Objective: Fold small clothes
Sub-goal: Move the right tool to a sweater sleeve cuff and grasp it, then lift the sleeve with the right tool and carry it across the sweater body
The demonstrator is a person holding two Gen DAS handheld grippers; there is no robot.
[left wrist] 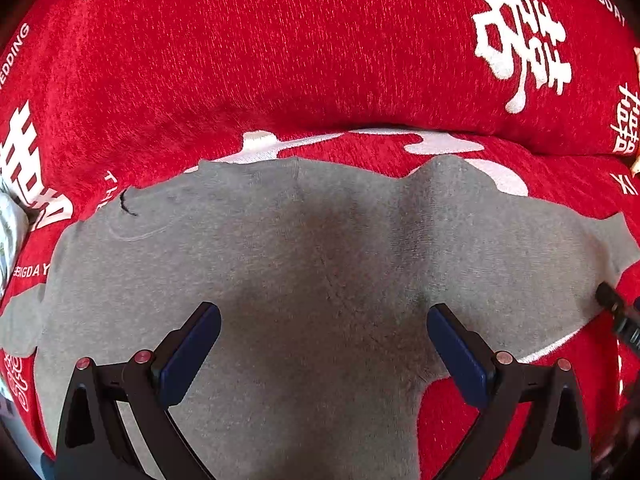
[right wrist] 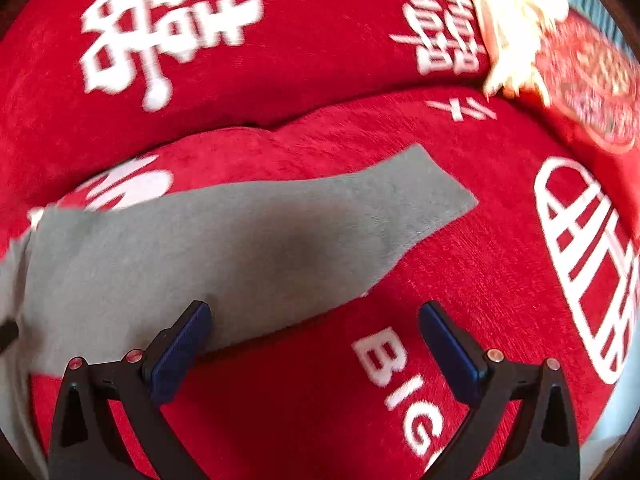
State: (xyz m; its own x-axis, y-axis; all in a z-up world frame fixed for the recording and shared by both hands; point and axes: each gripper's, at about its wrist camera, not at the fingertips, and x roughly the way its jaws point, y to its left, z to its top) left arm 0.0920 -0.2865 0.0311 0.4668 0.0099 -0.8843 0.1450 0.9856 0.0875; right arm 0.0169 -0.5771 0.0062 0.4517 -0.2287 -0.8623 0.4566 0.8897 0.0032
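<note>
Left wrist view shows the grey garment spread flat on the red cushion, left gripper and right gripper both wide open, empty; next, grasping an edge for a first fold

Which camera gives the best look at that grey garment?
The left wrist view: the grey garment fills most of it, spread flat on the red cover. The right wrist view shows only one blurred sleeve-like part.
</note>
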